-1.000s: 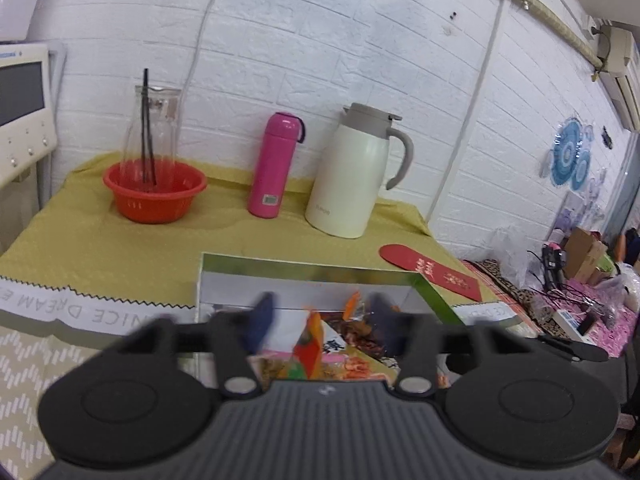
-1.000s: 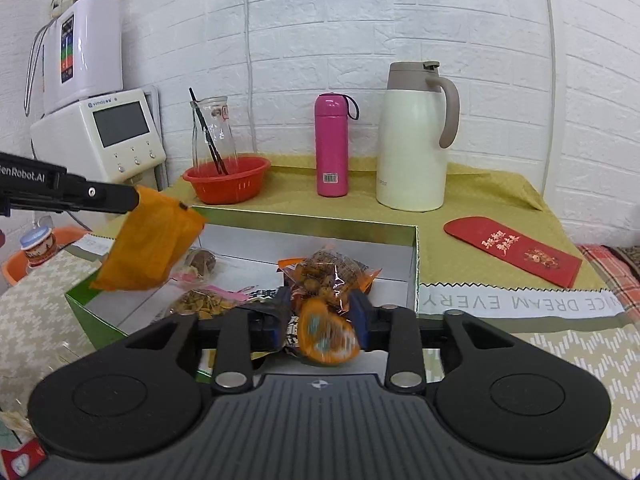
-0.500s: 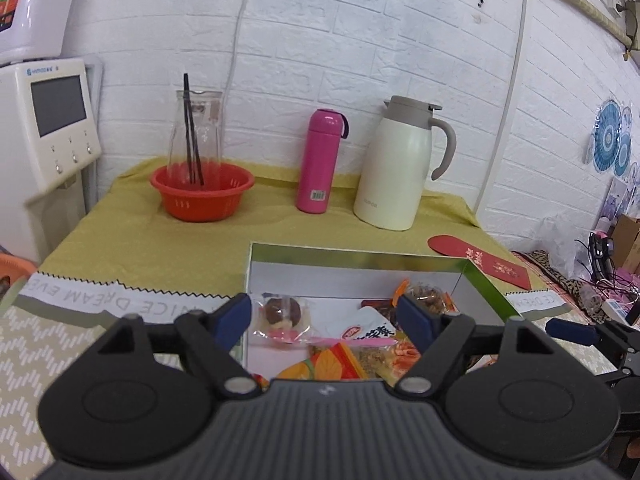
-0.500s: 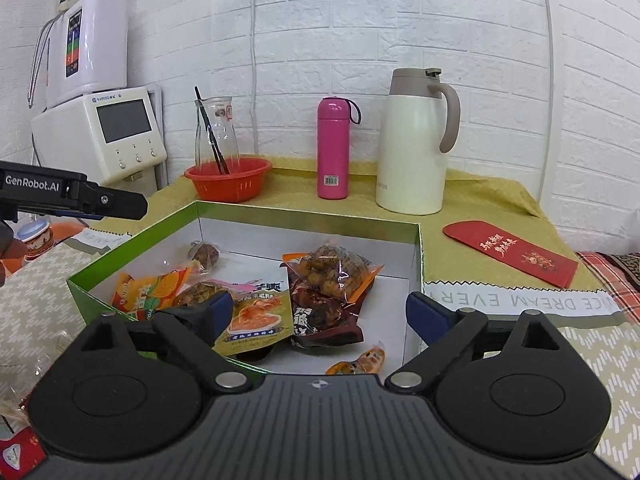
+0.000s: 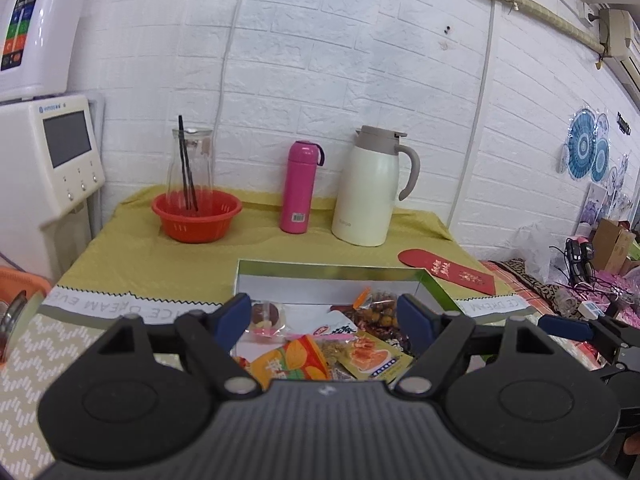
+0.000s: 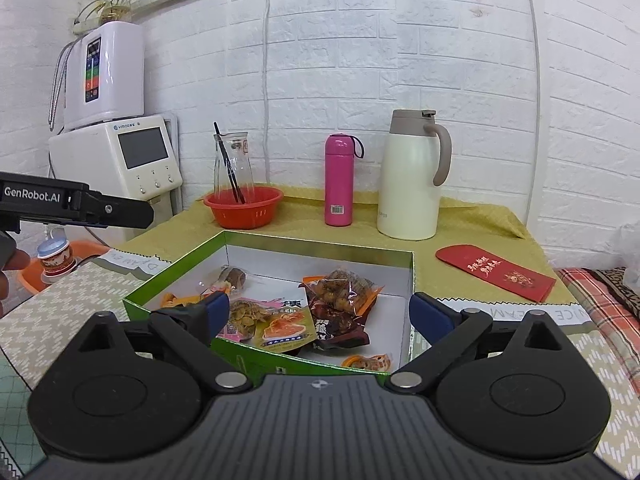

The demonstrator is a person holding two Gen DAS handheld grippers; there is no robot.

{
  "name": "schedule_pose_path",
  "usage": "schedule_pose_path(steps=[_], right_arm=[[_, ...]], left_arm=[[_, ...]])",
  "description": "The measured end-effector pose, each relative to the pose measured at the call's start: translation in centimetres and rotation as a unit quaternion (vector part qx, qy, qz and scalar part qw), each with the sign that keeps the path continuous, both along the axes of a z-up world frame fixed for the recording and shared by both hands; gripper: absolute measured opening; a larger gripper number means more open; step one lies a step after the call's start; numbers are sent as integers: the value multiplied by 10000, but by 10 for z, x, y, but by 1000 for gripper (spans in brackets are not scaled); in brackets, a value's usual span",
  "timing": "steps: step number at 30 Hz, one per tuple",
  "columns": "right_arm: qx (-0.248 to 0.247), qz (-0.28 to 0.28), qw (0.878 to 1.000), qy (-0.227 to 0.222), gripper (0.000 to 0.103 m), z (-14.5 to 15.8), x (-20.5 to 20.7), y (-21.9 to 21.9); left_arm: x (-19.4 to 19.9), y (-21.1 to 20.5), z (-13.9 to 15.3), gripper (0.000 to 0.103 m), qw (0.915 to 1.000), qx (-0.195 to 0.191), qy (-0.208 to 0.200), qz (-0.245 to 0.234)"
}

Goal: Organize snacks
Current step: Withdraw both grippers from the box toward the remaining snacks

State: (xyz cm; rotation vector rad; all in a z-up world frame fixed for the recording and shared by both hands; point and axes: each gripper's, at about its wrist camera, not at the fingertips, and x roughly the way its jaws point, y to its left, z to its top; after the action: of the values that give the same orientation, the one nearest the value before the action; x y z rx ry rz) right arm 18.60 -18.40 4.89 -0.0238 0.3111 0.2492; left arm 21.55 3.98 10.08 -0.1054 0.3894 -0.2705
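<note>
On the side of the left hand-held gripper [image 6: 120, 212], seen in the right wrist view, white letters read "GenRobot.AI". The white strip [image 5: 132, 307] along the edge of the cloth on the bench carries grey capital letters; in the left wrist view they stand upside down and give "NICE DREAM EVE", and the rest is hidden. The white appliance with a screen [image 6: 132, 160] has a small brand line above the screen, but it is too small to read surely. The red envelope [image 6: 496, 272] bears gold Chinese characters which I cannot read. The pink bottle [image 6: 339, 180] has a barcode label. The snack packets [image 6: 286, 326] in the box show printed characters, not legible.
</note>
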Motion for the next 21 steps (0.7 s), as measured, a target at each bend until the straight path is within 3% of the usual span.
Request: schedule_pose_path(steps=[10,21], right_arm=[[143,240,9995,-157,103,6,-72,-5],[383,144,9984,401,103,-51,-105,-10]], left_arm=[[-69,-1,-3,79,9999,71,102,-106],[-112,-3,-72,79,9947,-495,874,-210]])
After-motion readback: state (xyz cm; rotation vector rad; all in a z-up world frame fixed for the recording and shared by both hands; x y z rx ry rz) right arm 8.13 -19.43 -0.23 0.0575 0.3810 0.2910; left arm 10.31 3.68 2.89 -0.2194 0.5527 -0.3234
